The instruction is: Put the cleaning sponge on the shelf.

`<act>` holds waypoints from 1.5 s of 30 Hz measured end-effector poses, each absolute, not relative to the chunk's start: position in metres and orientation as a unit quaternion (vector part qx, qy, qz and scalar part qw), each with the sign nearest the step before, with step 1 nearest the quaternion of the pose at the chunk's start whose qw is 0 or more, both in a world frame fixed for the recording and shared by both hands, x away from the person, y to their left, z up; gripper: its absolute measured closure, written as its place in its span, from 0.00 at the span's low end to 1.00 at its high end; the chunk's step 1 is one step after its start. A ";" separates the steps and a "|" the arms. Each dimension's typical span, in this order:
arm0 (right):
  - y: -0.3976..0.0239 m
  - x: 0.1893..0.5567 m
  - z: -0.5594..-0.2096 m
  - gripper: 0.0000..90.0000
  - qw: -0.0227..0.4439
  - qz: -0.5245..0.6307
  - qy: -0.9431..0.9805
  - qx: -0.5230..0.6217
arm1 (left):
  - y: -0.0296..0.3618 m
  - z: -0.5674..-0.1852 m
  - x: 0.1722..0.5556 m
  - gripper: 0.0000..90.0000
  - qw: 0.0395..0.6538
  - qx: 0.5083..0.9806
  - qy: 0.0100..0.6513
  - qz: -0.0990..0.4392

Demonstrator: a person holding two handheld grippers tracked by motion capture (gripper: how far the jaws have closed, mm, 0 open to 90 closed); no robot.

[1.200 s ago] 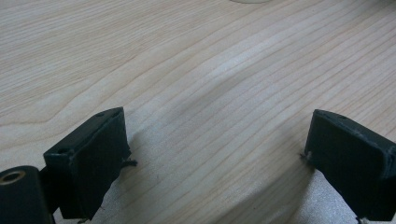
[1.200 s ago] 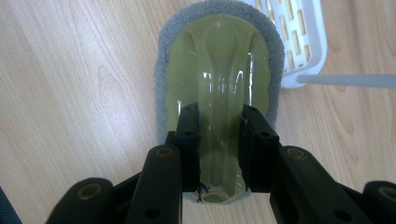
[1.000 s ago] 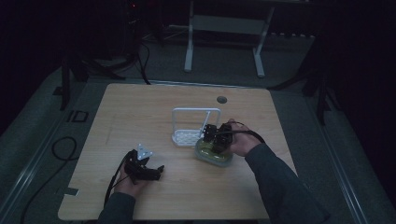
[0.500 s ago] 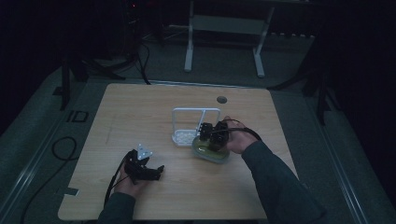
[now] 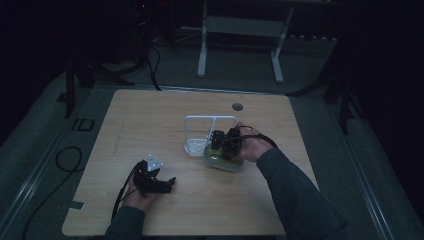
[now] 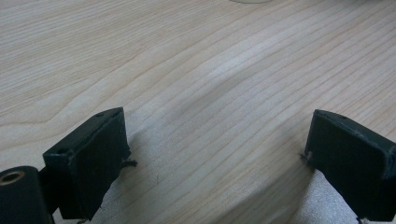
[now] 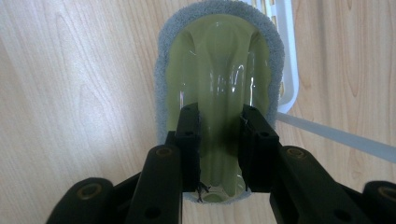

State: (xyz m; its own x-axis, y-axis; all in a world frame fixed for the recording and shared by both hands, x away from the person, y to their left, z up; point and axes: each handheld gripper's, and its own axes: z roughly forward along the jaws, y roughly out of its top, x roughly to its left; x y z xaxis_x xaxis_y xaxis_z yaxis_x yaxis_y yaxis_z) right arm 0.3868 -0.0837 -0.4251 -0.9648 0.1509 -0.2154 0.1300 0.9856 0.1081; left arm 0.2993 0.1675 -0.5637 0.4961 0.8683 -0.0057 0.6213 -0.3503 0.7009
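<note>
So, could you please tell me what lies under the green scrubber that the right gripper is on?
The green scrubber has a grey pad edging it and rests on the wooden table. The pad's underside is covered.

No readable text, label, brand, number or sign anywhere, bare wood grain on the counter (image 5: 150,125), unmarked black jaws in both gripper views, plain green sponge holder (image 7: 219,70), plain white rack (image 5: 210,122)

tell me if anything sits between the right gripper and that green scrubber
Nothing visible does. The right gripper has its jaws down on either side of the raised grip of the green scrubber, beside the white rack.
</note>
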 end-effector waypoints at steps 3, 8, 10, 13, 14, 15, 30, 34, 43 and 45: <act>-0.082 0.388 -0.424 0.80 0.114 0.046 0.990 0.069 | 0.168 -0.564 0.299 0.07 0.329 0.800 0.465 0.187; -0.077 0.388 -0.422 0.80 0.120 0.047 0.989 0.065 | 0.168 -0.564 0.299 0.07 0.329 0.800 0.466 0.187; -0.075 0.388 -0.421 0.80 0.123 0.046 0.990 0.059 | 0.168 -0.564 0.299 0.07 0.328 0.800 0.465 0.187; -0.072 0.389 -0.420 0.80 0.124 0.048 0.990 0.055 | 0.168 -0.564 0.299 0.07 0.329 0.800 0.465 0.187; -0.071 0.390 -0.420 0.80 0.123 0.048 0.990 0.055 | 0.168 -0.564 0.299 0.07 0.329 0.800 0.466 0.187; -0.071 0.390 -0.420 0.80 0.125 0.047 0.990 0.052 | 0.168 -0.564 0.299 0.07 0.329 0.800 0.466 0.187; -0.063 0.395 -0.416 0.80 0.142 0.050 0.988 0.042 | 0.167 -0.564 0.299 0.06 0.328 0.800 0.466 0.187; -0.059 0.396 -0.413 0.80 0.149 0.055 0.987 0.039 | 0.167 -0.564 0.299 0.06 0.328 0.800 0.466 0.187; -0.051 0.398 -0.415 0.80 0.162 0.050 0.985 0.020 | 0.167 -0.564 0.300 0.06 0.328 0.800 0.466 0.187; -0.050 0.399 -0.416 0.80 0.163 0.050 0.985 0.016 | 0.167 -0.564 0.300 0.06 0.328 0.800 0.466 0.187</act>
